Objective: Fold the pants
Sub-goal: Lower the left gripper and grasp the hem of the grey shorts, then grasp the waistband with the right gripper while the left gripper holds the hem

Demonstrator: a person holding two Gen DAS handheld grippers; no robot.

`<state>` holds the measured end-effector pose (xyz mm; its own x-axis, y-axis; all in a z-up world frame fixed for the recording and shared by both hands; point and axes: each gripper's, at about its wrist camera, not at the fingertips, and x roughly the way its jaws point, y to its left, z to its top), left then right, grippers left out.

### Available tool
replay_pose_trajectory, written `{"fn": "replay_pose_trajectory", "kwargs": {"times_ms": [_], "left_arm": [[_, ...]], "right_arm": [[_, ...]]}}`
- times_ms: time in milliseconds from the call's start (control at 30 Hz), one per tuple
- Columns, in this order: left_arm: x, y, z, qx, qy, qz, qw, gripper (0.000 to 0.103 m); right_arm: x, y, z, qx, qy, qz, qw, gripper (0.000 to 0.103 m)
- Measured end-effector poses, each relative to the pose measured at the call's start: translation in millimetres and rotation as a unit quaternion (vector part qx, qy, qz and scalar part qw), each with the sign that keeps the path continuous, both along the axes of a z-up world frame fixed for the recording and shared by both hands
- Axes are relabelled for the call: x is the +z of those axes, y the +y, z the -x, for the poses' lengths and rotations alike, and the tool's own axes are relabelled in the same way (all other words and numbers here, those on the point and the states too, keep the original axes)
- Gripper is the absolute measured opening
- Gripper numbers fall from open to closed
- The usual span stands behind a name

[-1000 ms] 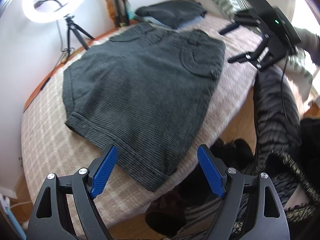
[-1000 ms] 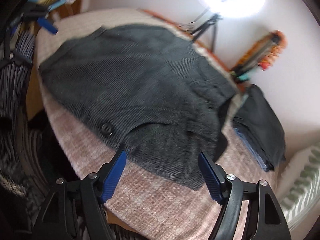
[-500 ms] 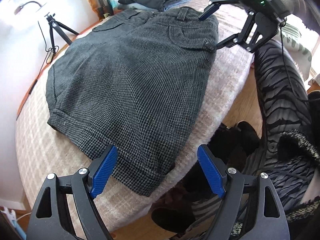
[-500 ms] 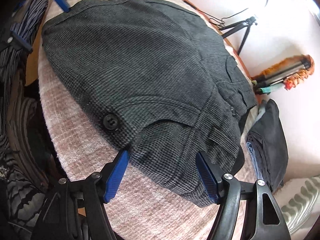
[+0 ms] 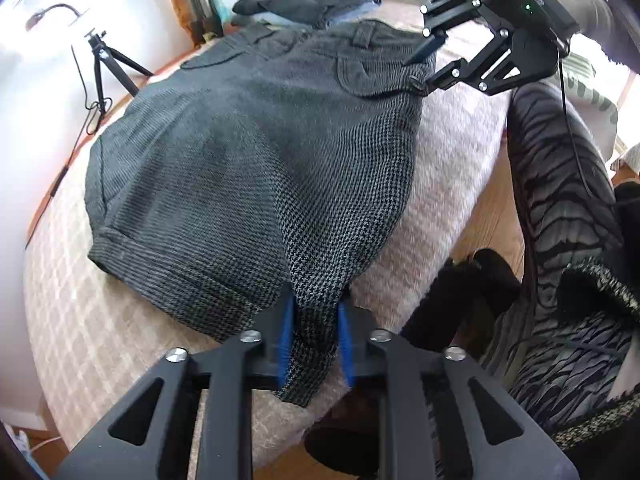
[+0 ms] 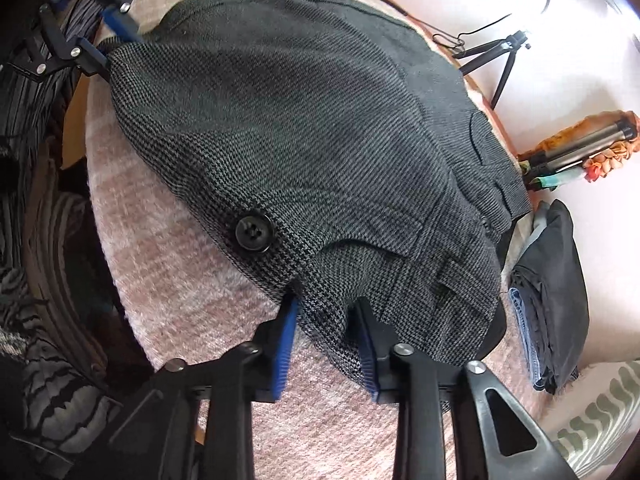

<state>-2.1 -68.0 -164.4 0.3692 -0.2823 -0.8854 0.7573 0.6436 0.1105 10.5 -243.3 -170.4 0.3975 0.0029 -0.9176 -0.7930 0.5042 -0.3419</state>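
Dark grey houndstooth pants (image 5: 256, 152) lie spread on a pink checked blanket (image 5: 80, 340). My left gripper (image 5: 314, 344) is shut on the near cuffed hem corner of the pants. My right gripper (image 6: 326, 344) is shut on the waistband corner of the pants (image 6: 304, 128), next to a black button (image 6: 254, 231). Each gripper shows in the other's view: the right gripper (image 5: 420, 66) at the far waistband, the left gripper (image 6: 106, 46) at the far hem.
A stack of folded dark clothes (image 5: 312, 0) (image 6: 556, 292) lies beyond the waistband. A tripod (image 5: 106, 64) stands by the white wall. A person in striped clothing (image 5: 560, 200) stands at the blanket's edge. A striped pillow (image 6: 600, 412) lies at the far end.
Both grippers moved down onto the pants and closed: the left on the hem corner, the right on the waistband corner. The fabric now bunches up between the blue pads.
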Motion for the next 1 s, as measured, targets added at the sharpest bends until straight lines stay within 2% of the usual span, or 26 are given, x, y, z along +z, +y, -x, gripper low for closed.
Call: {"fn": "replay_pose_trajectory", "kwargs": {"times_ms": [167,300,467,533,567,633,667,700,800,867,933,967,1000], "left_arm": [[14,6,-6,0.011,-0.003,0.025,0.9996,0.006],[34,13,-16,0.030,-0.027,0.049,0.9980,0.004],[59,19,-36,0.042,-0.050,0.077,0.9949,0.004],[64,19,-42,0.044,-0.058,0.079,0.9942,0.003],[67,19,-45,0.046,-0.058,0.085,0.9937,0.003],[69,19,-48,0.042,-0.058,0.087,0.9936,0.003],[70,18,-49,0.039,-0.064,0.084,0.9936,0.003],[71,18,-50,0.038,-0.067,0.084,0.9935,0.003],[70,19,-53,0.041,-0.061,0.088,0.9933,0.003],[69,20,-54,0.042,-0.059,0.091,0.9932,0.003],[69,21,-53,0.042,-0.060,0.091,0.9931,0.003],[69,21,-54,0.041,-0.060,0.091,0.9932,0.003],[69,22,-55,0.041,-0.060,0.091,0.9932,0.003]], "right_arm": [[18,-4,-9,-0.017,-0.020,-0.026,0.999,0.010],[38,-11,-18,-0.036,-0.040,-0.076,0.996,0.005],[58,-14,-31,-0.056,-0.077,-0.094,0.991,0.000],[64,-16,-39,-0.066,-0.071,-0.110,0.989,0.000],[68,-18,-40,-0.058,-0.051,-0.130,0.988,0.001],[72,-18,-34,-0.036,-0.019,-0.158,0.987,0.010],[71,-17,-28,-0.027,-0.019,-0.155,0.987,0.034],[69,-13,-22,-0.014,-0.017,-0.149,0.989,0.050],[53,-7,-8,0.013,-0.012,-0.125,0.992,0.063],[37,-1,-4,0.025,-0.011,-0.095,0.995,0.064],[21,2,-4,0.033,-0.013,-0.064,0.997,0.064],[14,2,-4,0.036,-0.011,-0.056,0.998,0.058],[7,4,-5,0.038,-0.004,-0.045,0.998,0.034]]}}
